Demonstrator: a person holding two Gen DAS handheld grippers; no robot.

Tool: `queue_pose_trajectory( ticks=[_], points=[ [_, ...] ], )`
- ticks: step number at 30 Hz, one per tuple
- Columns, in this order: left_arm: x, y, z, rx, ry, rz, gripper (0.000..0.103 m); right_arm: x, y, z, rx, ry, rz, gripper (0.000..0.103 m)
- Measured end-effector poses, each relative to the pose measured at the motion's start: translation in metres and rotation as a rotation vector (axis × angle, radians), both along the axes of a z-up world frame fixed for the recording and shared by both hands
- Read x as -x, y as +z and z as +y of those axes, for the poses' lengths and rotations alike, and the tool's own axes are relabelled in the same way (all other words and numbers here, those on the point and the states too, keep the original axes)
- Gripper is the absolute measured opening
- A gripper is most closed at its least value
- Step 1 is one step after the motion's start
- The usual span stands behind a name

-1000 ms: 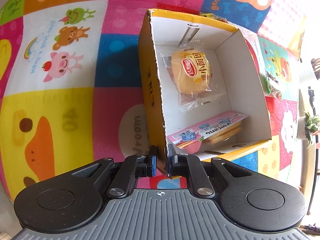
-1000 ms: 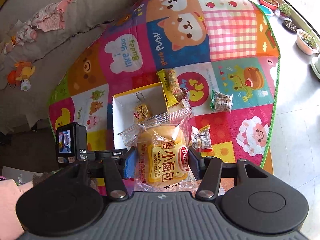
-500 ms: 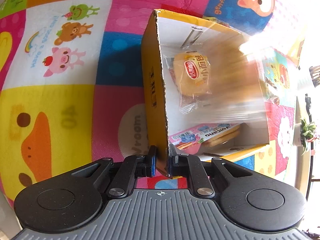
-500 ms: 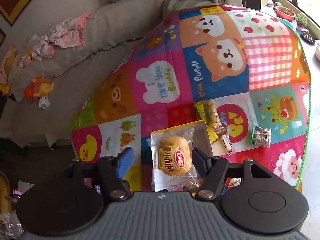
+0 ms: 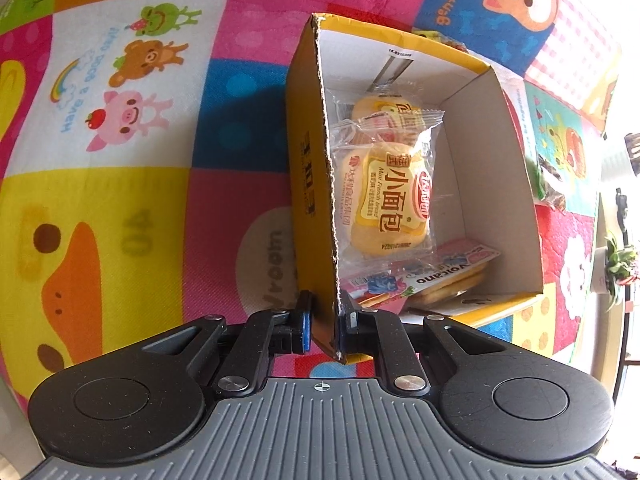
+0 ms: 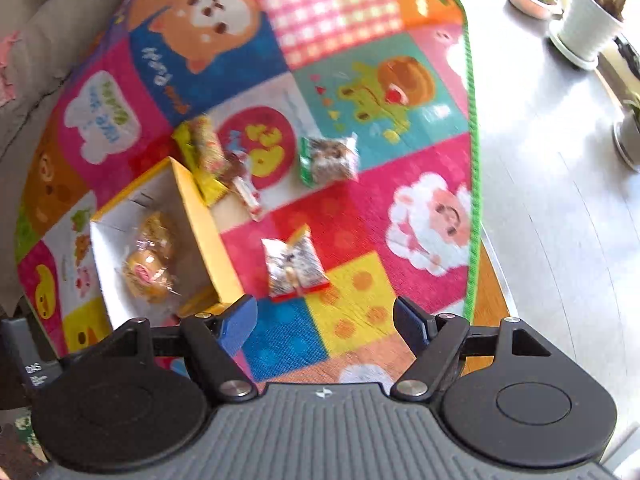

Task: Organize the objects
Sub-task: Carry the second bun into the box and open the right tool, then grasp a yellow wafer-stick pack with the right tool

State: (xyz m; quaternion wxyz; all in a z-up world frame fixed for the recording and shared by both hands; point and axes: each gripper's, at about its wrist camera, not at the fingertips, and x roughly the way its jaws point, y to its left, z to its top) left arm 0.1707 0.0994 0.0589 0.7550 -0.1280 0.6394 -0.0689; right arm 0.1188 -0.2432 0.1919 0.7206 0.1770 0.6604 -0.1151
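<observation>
A yellow cardboard box (image 5: 308,168) with a white inside stands on the play mat. My left gripper (image 5: 325,320) is shut on the near corner of its left wall. Inside lie two wrapped small breads, one (image 5: 386,196) on top of the other (image 5: 384,110), and a pink biscuit pack (image 5: 424,276). In the right wrist view the box (image 6: 200,220) sits at the left with the breads (image 6: 146,270) in it. My right gripper (image 6: 326,322) hangs above the mat, its jaws opening with nothing between them. Loose snack packets (image 6: 294,266) (image 6: 330,158) (image 6: 202,152) lie on the mat.
The colourful play mat (image 6: 360,208) ends at a green edge (image 6: 474,184) on the right, with bare grey floor (image 6: 560,200) beyond. Potted plants (image 6: 592,20) stand at the far right. A grey sofa (image 6: 36,64) borders the mat at the upper left.
The right gripper let go of the bread, which dropped into the box onto the first bread. The gripper then swung right over the mat with wider jaws. The left gripper kept its hold.
</observation>
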Motion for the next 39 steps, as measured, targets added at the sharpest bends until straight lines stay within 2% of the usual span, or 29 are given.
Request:
queue_pose_trajectory(
  ticks=[4, 10, 15, 19, 22, 25, 28, 29, 31, 33, 34, 36, 39],
  points=[
    [-0.001, -0.001, -0.002, -0.013, 0.01, 0.009, 0.014, 0.016, -0.033, -0.012, -0.04, -0.033, 0.082, 0.076],
    [-0.003, -0.001, -0.005, -0.034, 0.035, 0.038, 0.012, -0.018, -0.055, 0.004, -0.08, 0.096, 0.083, 0.076],
    [-0.006, 0.0, -0.008, -0.061, 0.079, 0.07, 0.011, -0.106, -0.06, 0.022, -0.148, 0.208, 0.002, 0.076],
    [-0.011, 0.002, -0.014, -0.087, 0.126, 0.103, 0.011, -0.202, -0.077, 0.054, -0.17, 0.322, -0.08, 0.076],
    [-0.016, 0.003, -0.015, -0.102, 0.155, 0.114, 0.01, -0.256, -0.106, 0.083, -0.173, 0.408, -0.076, 0.077],
    [-0.019, 0.002, -0.016, -0.113, 0.166, 0.118, 0.01, -0.287, -0.139, 0.117, -0.164, 0.481, -0.039, 0.078],
    [-0.022, 0.002, -0.018, -0.122, 0.166, 0.122, 0.01, -0.298, -0.161, 0.135, -0.068, 0.519, -0.017, 0.077],
    [-0.023, 0.002, -0.018, -0.124, 0.167, 0.123, 0.009, -0.299, -0.165, 0.135, -0.058, 0.518, -0.009, 0.071],
    [-0.023, 0.002, -0.019, -0.125, 0.173, 0.125, 0.009, -0.296, -0.165, 0.123, -0.106, 0.489, -0.008, 0.067],
    [-0.024, 0.002, -0.021, -0.127, 0.173, 0.129, 0.009, -0.287, -0.163, 0.109, -0.109, 0.5, 0.011, 0.053],
    [-0.025, 0.001, -0.022, -0.129, 0.173, 0.13, 0.009, -0.28, -0.163, 0.1, -0.107, 0.503, 0.026, 0.051],
    [-0.027, -0.001, -0.023, -0.133, 0.175, 0.131, 0.009, -0.259, -0.167, 0.078, -0.096, 0.497, 0.084, 0.05],
    [-0.03, -0.005, -0.024, -0.137, 0.164, 0.139, 0.009, -0.223, -0.164, 0.039, -0.149, 0.449, 0.132, 0.05]
  ],
)
